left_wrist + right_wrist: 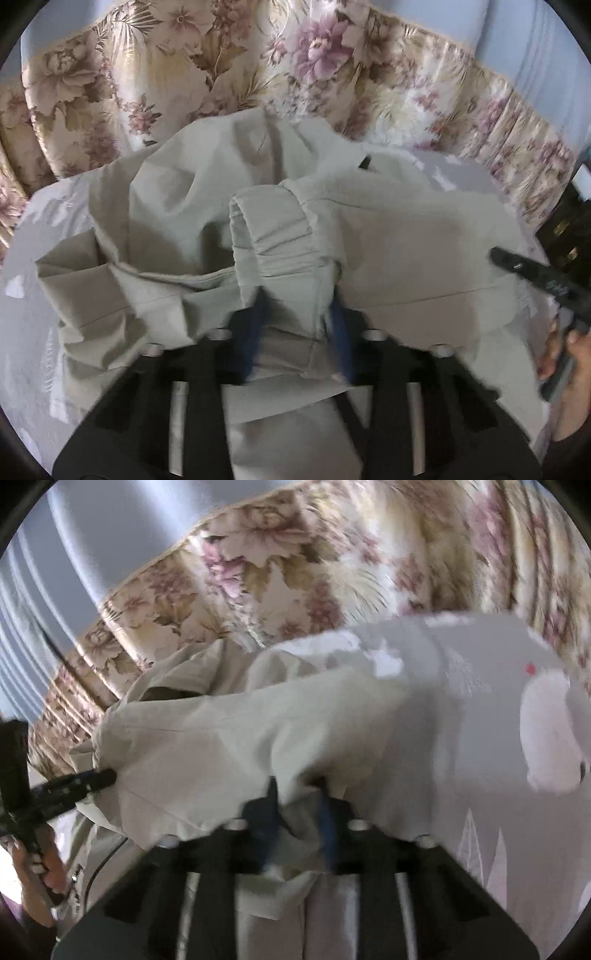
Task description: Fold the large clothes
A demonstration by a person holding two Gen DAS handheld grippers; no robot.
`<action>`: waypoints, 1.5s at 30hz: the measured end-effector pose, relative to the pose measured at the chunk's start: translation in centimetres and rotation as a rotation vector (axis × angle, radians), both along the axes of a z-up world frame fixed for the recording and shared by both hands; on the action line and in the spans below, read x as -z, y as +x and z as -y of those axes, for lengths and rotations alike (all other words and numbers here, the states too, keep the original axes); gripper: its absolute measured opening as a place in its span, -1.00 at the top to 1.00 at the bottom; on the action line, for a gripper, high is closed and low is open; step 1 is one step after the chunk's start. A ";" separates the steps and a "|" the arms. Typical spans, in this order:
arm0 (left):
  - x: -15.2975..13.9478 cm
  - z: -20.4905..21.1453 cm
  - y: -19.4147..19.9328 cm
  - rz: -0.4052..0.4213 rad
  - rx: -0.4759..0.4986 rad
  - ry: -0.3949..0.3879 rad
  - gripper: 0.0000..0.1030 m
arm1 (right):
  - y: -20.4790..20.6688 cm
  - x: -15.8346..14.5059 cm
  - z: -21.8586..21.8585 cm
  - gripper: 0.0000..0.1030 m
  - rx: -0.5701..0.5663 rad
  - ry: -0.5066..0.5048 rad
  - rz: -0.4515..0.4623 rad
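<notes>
A large pale beige garment (388, 240) with an elastic cuff (269, 229) lies bunched on a grey patterned bedsheet (33, 236). My left gripper (297, 314) is shut on a fold of the garment just below the cuff; cloth hides the blue fingertips. In the right wrist view the same garment (221, 738) drapes over my right gripper (297, 797), which is shut on its edge. The right gripper also shows in the left wrist view (532, 273), at the garment's right side. The left gripper shows in the right wrist view (74, 782), at the left.
A floral curtain (221, 74) hangs behind the bed, with a pale wall (535, 55) beside it. A dark piece of furniture (565, 229) stands at the right edge. The sheet (480, 738) has white bird shapes (550, 731).
</notes>
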State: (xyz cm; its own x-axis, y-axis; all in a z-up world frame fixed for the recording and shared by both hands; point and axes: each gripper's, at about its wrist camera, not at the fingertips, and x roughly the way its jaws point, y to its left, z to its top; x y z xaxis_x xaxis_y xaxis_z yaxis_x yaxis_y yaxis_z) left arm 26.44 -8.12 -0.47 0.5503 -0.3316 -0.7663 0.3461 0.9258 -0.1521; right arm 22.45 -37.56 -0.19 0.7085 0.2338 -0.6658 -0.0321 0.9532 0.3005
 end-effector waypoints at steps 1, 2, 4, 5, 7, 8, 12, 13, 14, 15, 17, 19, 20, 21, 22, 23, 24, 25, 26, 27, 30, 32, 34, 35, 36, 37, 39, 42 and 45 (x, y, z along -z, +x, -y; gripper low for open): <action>-0.6 -0.1 -0.2 0.009 0.005 -0.006 0.57 | -0.2 -1.0 -0.7 0.79 -0.004 -0.039 0.033; -1.4 -0.2 -0.5 0.028 0.010 -0.017 0.59 | -0.6 -2.4 -1.5 0.82 -0.014 -0.065 0.073; -4.0 -1.2 -2.1 0.103 0.007 -0.034 0.60 | -1.4 -5.4 -2.9 0.83 -0.047 -0.070 0.139; -5.3 -2.0 -3.0 0.139 0.002 -0.048 0.60 | -2.0 -7.2 -3.9 0.83 -0.070 -0.074 0.178; -8.2 -5.3 -5.1 0.221 -0.030 -0.083 0.60 | -2.3 -9.5 -6.5 0.83 -0.143 -0.094 0.200; -8.7 -6.7 -5.4 0.229 -0.047 -0.084 0.58 | -1.9 -9.8 -7.6 0.71 -0.174 -0.107 0.172; -5.4 -14.1 -2.7 0.076 -0.190 -0.013 0.07 | 0.4 -7.4 -11.8 -0.18 -0.202 -0.290 0.019; -3.9 -15.8 -2.0 0.033 -0.233 0.012 0.05 | 0.3 -7.0 -12.2 -0.18 -0.196 -0.328 0.009; -2.3 -17.6 -1.7 -0.013 -0.264 0.025 0.03 | 0.0 -6.8 -12.0 -0.18 -0.191 -0.330 0.014; -1.7 -18.6 -1.8 -0.028 -0.275 0.025 -0.09 | -0.4 -6.8 -11.4 -0.19 -0.182 -0.314 0.019; -1.1 -20.5 -2.8 -0.014 -0.308 0.047 -0.47 | -0.7 -7.2 -9.6 -0.24 -0.133 -0.301 0.023; -1.7 -20.7 -3.2 0.034 -0.322 0.070 -0.60 | -0.7 -7.6 -8.1 -0.25 -0.080 -0.285 0.044; -2.6 -20.2 -3.2 0.059 -0.314 0.069 -0.61 | -0.6 -8.0 -7.7 -0.25 -0.052 -0.266 0.074; -3.2 -19.7 -3.0 0.072 -0.305 0.059 -0.66 | -0.5 -8.2 -7.7 -0.25 -0.042 -0.256 0.097; -4.1 -18.8 -2.6 0.090 -0.290 0.039 -0.70 | -0.3 -8.5 -7.9 -0.28 -0.031 -0.246 0.131; -4.5 -18.3 -2.6 0.098 -0.281 0.028 -0.77 | 0.1 -8.5 -8.3 -0.33 -0.026 -0.243 0.163; -5.0 -16.9 -1.7 0.097 -0.260 0.012 -0.81 | 0.7 -8.2 -9.0 -0.33 -0.033 -0.249 0.172; -4.9 -16.2 -1.1 0.087 -0.238 0.003 -0.81 | 1.6 -7.8 -9.9 -0.33 -0.051 -0.266 0.164; -4.6 -14.7 0.1 0.065 -0.199 0.003 -0.81 | 2.3 -7.3 -10.7 -0.33 -0.069 -0.282 0.149; -4.2 -13.9 0.7 0.053 -0.191 0.018 -0.81 | 3.0 -6.6 -11.4 -0.29 -0.085 -0.307 0.120; -1.6 -12.2 3.2 0.029 -0.225 0.167 -0.79 | 5.0 -3.1 -12.7 -0.18 -0.083 -0.452 -0.005; 0.5 -13.3 4.7 -0.033 -0.242 0.164 -0.80 | 5.3 -1.0 -12.0 -0.18 -0.071 -0.484 -0.057; 2.0 -14.8 5.5 -0.091 -0.229 0.083 -0.85 | 5.3 0.1 -11.1 -0.18 -0.067 -0.481 -0.081; 2.7 -15.3 5.9 -0.114 -0.223 0.059 -0.89 | 5.2 0.4 -10.7 -0.19 -0.070 -0.470 -0.085; 3.6 -15.4 6.2 -0.130 -0.212 0.058 -0.94 | 5.2 0.6 -10.3 -0.24 -0.070 -0.455 -0.085; 4.2 -15.4 6.5 -0.129 -0.204 0.071 -0.94 | 5.3 0.7 -10.1 -0.27 -0.069 -0.453 -0.085; 4.5 -14.4 6.5 -0.084 -0.177 0.129 -0.94 | 5.5 0.8 -9.9 -0.34 -0.071 -0.452 -0.082; 3.5 -14.2 6.1 -0.075 -0.183 0.150 -0.94 | 5.1 0.1 -9.4 -0.28 -0.082 -0.382 -0.101; 0.5 -14.6 4.5 -0.026 -0.171 0.164 -0.91 | 3.4 -4.1 -8.8 -0.27 -0.100 -0.264 -0.030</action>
State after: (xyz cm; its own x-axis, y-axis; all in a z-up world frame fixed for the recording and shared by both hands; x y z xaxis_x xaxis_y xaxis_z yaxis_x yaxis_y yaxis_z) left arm 30.96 6.47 -0.95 0.5673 -0.1054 -0.8167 0.1799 0.9837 -0.0020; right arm 25.88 -28.77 3.90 0.6701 0.1172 -0.7330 -0.1246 0.9912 0.0445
